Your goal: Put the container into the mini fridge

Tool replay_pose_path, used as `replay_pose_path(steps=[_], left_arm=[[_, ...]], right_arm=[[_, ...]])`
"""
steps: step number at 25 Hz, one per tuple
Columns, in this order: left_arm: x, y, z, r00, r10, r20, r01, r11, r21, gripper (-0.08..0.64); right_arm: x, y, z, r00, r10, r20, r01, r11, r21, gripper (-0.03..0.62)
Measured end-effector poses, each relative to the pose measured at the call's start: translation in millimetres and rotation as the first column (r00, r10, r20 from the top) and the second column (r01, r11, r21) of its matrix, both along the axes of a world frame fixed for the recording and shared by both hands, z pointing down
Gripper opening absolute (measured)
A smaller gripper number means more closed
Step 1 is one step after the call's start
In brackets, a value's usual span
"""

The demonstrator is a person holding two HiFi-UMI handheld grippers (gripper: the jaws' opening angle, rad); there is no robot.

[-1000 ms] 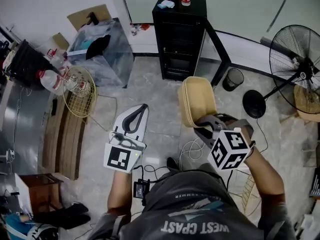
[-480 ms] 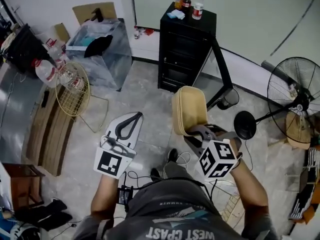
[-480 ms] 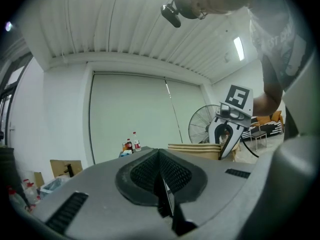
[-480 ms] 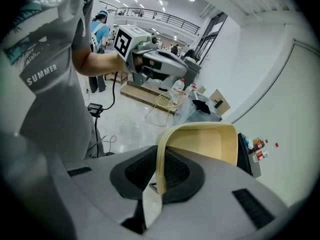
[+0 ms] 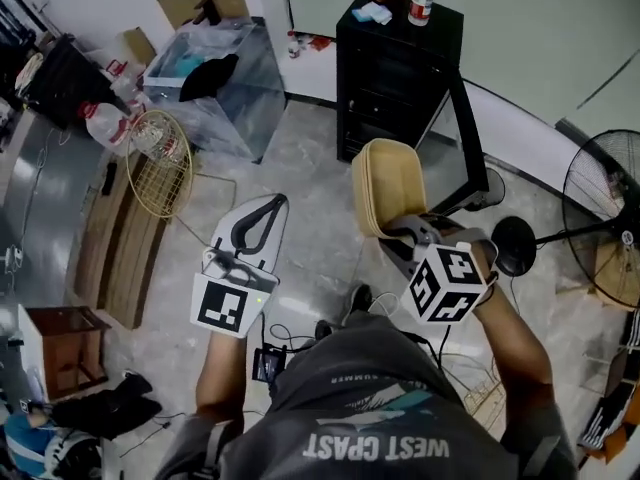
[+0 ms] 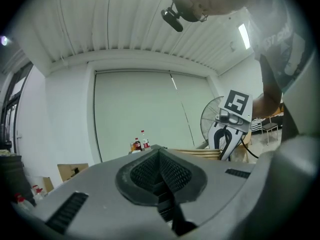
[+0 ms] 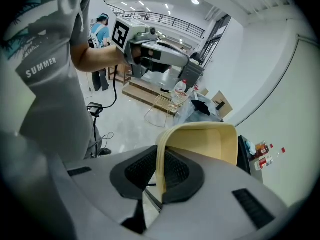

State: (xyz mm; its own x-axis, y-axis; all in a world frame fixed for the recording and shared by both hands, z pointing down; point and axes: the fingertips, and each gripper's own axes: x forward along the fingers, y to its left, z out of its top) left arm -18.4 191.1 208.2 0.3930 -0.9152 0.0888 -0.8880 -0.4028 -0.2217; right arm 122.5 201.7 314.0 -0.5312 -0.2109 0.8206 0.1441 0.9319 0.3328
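The right hand-held gripper [image 5: 405,233] is clamped on the near rim of the beige container [image 5: 388,183], holding it up over the floor, just short of the black mini fridge [image 5: 398,78] at the far side. The left hand-held gripper [image 5: 255,233] hangs with jaws together on nothing. That pinch catches only one thin wall, so the container could swing or slip out, or clip the fridge frame going in.

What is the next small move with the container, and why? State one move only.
Probably carry the container forward toward the mini fridge. The right hand-held gripper is clamped on the container's rim. The fridge stands ahead, apart from it, and its door looks swung open.
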Motion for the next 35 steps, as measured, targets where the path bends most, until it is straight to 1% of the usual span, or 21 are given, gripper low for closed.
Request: replay_pose_path(steps=[2,4,9,13,19,23,27,31,35], left_arm=[[5.2,-16.3,1.8,1.0,-0.026,-0.013,0.026,1.0,0.009,0.015],[10.1,-25.7,8.0,0.999,-0.038,-0.023,0.038,0.999,0.003,0.015],[11.2,-48.4,10.5,0.998,-0.058,0.007,0.058,0.998,-0.009,0.015],[12.9,-64.7,9.3,0.997,-0.078,0.008,0.078,0.997,-0.009,0.015],[8.7,-84.8,9.7,0.996,-0.082,0.023,0.082,0.996,-0.027,0.015],[7.7,-102.9,14.4,0.998,-0.056,0.024,0.056,0.998,-0.023,0.015],[2.2,-128.9,18.8,1.0,-0.014,0.011,0.014,1.0,-0.022,0.015],[-8.9,-157.4,21.6,0.999,0.051,-0.008,-0.051,0.998,-0.025,0.015],[-27.6,-187.1,15.6,0.994,0.102,-0.024,-0.102,0.995,-0.001,0.015]], right_arm=[[3.5,-20.4,4.9,1.0,-0.017,-0.002,0.017,1.0,0.004,0.043],[4.8,-28.1,15.8,1.0,-0.018,0.011,0.018,1.0,-0.011,0.043],[1.1,-51.5,22.5,0.999,-0.034,0.025,0.035,0.999,-0.039,0.043],[1.0,-72.5,24.6,0.999,-0.046,0.029,0.048,0.997,-0.053,0.043],[-7.8,-91.8,28.5,0.998,-0.051,0.045,0.055,0.995,-0.081,0.043],[-13.0,-106.3,35.0,0.999,-0.034,0.039,0.037,0.996,-0.078,0.043],[-22.2,-123.4,39.4,0.999,-0.004,0.035,0.007,0.997,-0.078,0.043],[-31.0,-140.7,41.0,0.998,0.06,0.016,-0.058,0.995,-0.075,0.043],[-49.2,-157.5,41.2,0.994,0.11,0.012,-0.108,0.991,-0.078,0.043]])
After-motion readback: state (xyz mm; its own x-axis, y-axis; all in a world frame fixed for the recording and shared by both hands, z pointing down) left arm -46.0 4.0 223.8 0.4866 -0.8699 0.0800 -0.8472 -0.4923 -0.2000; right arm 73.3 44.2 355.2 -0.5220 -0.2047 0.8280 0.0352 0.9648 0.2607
